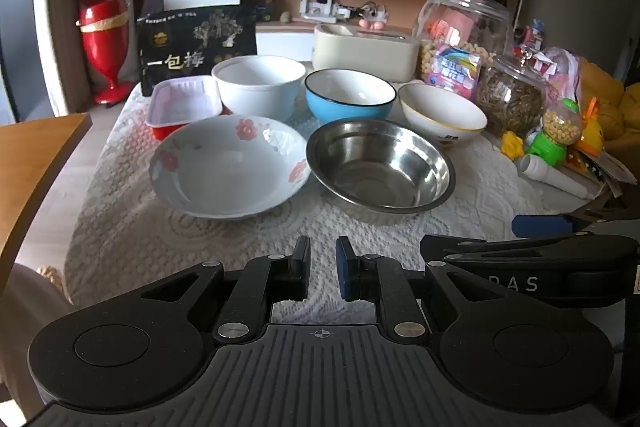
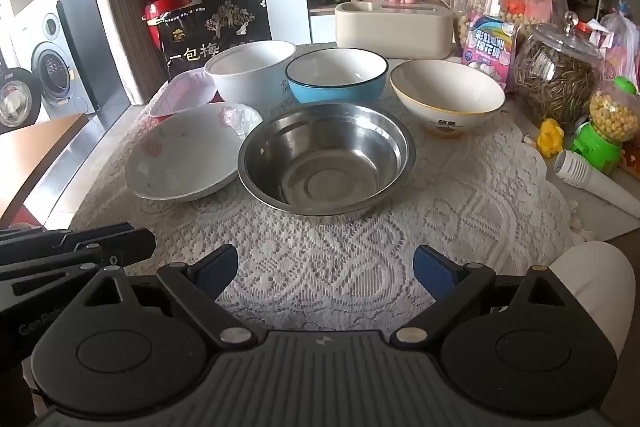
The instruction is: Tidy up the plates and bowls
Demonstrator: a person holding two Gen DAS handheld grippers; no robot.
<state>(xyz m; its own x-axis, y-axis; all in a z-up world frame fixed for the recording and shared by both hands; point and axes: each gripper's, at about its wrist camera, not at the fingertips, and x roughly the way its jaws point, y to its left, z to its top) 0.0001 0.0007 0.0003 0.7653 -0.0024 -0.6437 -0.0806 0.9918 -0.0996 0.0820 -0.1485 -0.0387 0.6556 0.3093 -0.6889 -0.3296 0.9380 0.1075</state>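
Note:
Several dishes stand on the lace-covered table: a floral shallow bowl (image 1: 228,167) (image 2: 180,155), a steel bowl (image 1: 380,167) (image 2: 326,159), a white deep bowl (image 1: 258,83) (image 2: 250,71), a blue bowl (image 1: 349,99) (image 2: 336,75), a white bowl with a yellow rim (image 1: 440,113) (image 2: 446,93) and a white-and-red rectangular tray (image 1: 182,105) (image 2: 182,95). My left gripper (image 1: 323,269) is nearly shut and empty, near the front edge before the floral and steel bowls. My right gripper (image 2: 326,273) is open and empty, in front of the steel bowl.
A black snack bag (image 1: 196,47), a cream box (image 1: 364,51), two glass jars (image 1: 464,27) (image 1: 510,95), toys (image 1: 560,131) and a white toy microphone (image 2: 596,183) line the back and right. A wooden table edge (image 1: 32,163) is at the left.

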